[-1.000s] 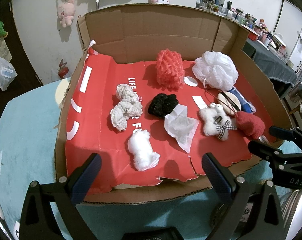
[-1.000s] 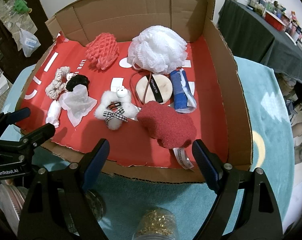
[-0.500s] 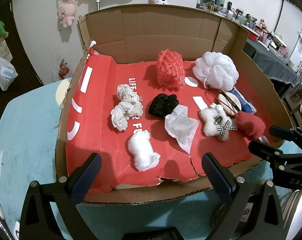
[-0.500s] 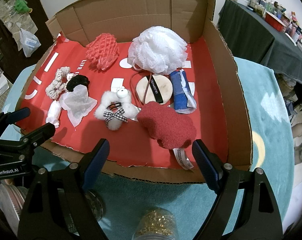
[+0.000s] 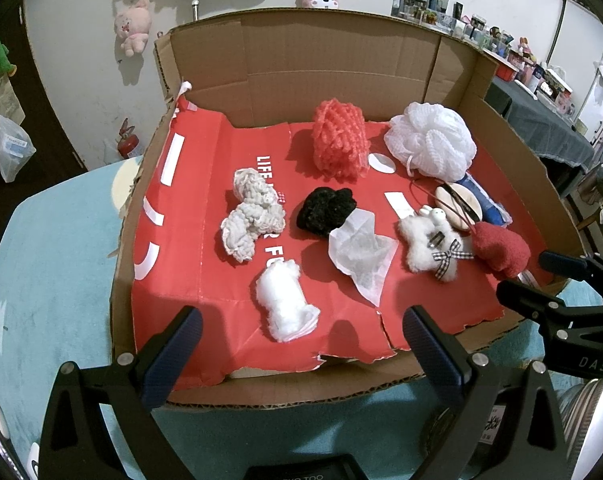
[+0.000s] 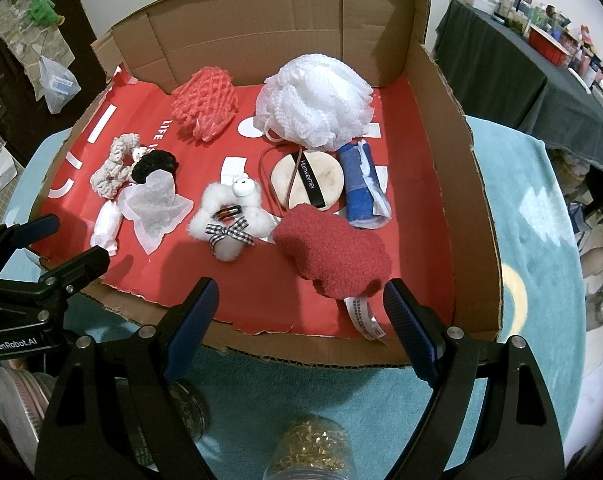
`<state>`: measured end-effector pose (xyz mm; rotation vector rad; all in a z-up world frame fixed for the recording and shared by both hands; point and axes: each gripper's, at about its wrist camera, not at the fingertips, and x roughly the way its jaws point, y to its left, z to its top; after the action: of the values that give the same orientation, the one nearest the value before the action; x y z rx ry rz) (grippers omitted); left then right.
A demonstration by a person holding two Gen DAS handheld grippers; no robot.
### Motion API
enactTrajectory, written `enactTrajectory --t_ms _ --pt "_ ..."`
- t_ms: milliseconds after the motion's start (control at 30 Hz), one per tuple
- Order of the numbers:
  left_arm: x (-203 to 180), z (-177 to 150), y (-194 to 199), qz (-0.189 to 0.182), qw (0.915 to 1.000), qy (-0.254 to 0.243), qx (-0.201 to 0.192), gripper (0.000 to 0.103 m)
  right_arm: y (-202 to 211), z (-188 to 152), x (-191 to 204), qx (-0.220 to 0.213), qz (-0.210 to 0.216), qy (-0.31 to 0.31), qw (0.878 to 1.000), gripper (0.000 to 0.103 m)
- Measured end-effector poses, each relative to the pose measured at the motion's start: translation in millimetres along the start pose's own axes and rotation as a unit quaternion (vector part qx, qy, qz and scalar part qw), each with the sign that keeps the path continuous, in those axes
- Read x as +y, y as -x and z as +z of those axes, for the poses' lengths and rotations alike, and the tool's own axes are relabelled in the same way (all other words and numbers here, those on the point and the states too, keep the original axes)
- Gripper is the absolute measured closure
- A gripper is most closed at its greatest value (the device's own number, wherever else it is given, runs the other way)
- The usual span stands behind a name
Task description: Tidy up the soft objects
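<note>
Left wrist view: the left gripper [image 5: 299,330] is being held with its jaws spread wide and nothing between them, poised over the near edge of the cardboard box [image 5: 325,60]. The right gripper [image 6: 301,316] is likewise being held wide open and empty, above the box's near rim. Soft items are being shown scattered across the red liner [image 5: 193,264]: a white cotton wad [image 5: 285,306] nearest the left gripper, a grey knitted scrunchie [image 5: 251,222], a black scrunchie [image 5: 325,211], a crumpled tissue [image 5: 361,252], a coral mesh sponge [image 5: 338,142] and a white bath pouf [image 5: 431,140] toward the back. A dark red plush piece [image 6: 333,258] is lying just ahead of the right gripper, beside a white fluffy toy [image 6: 229,224] with a checked bow. All are being judged light, compressible and unlikely to slip; the tissue is likely the most fragile. The plush is probably best pinched across its thick middle, not by its label [image 6: 365,318]; the cotton wad across its narrow waist.
</note>
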<state>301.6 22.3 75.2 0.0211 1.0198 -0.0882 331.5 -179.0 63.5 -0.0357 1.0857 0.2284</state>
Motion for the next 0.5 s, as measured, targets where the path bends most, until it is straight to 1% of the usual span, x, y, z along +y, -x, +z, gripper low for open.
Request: enactTrajectory --t_ms 367,500 --pt "-0.2 0.5 0.4 0.008 1.0000 0.000 0.001 0.001 -0.5 -0.4 -0.2 0.001 0.000 -0.002 1.000 0.019" --pt "2.5 1.5 0.5 0.001 1.0000 0.007 0.001 0.001 -0.6 -0.9 -0.2 0.000 0.002 -0.002 1.000 0.019"
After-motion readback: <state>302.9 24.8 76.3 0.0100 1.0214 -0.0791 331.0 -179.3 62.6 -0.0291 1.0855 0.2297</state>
